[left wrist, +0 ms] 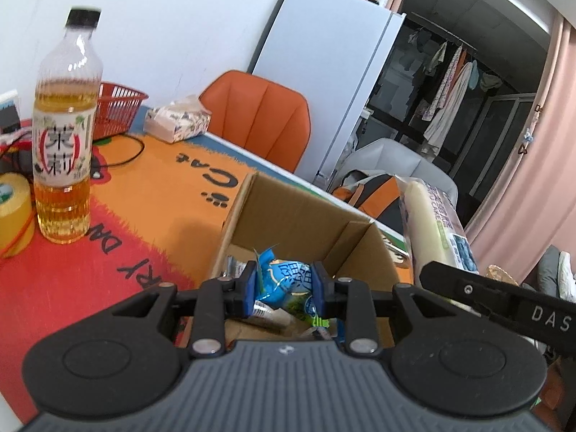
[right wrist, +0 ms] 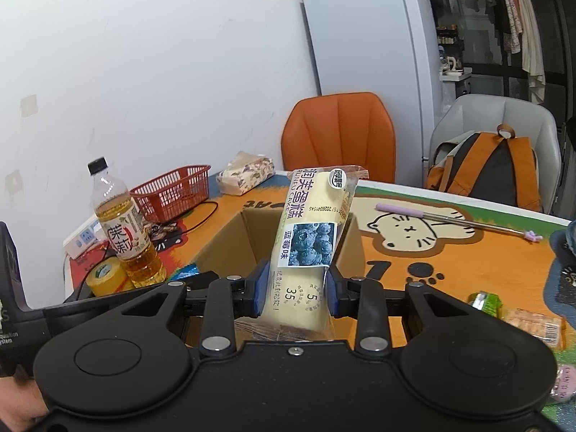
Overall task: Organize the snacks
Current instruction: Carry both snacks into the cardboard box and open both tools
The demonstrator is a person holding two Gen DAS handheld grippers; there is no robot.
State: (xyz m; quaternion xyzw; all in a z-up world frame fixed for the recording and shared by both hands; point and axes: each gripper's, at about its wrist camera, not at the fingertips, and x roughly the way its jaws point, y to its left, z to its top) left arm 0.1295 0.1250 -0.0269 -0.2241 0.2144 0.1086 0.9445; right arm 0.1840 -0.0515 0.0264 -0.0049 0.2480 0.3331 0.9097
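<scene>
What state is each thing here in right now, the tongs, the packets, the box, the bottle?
Left tongs: shut on the blue snack packet, over the box.
Right tongs: shut on the blueberry cake packet, held upright.
Cardboard box: open, some packets inside.
Tea bottle: upright, capped, partly full.
Red basket: upright on the table.

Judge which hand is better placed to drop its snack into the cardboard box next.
Probably the left. The left gripper holds the blue snack packet directly above the cardboard box opening, where other wrappers already lie. The right gripper grips the blueberry cake pack upright, apparently nearer the box's near edge.
</scene>
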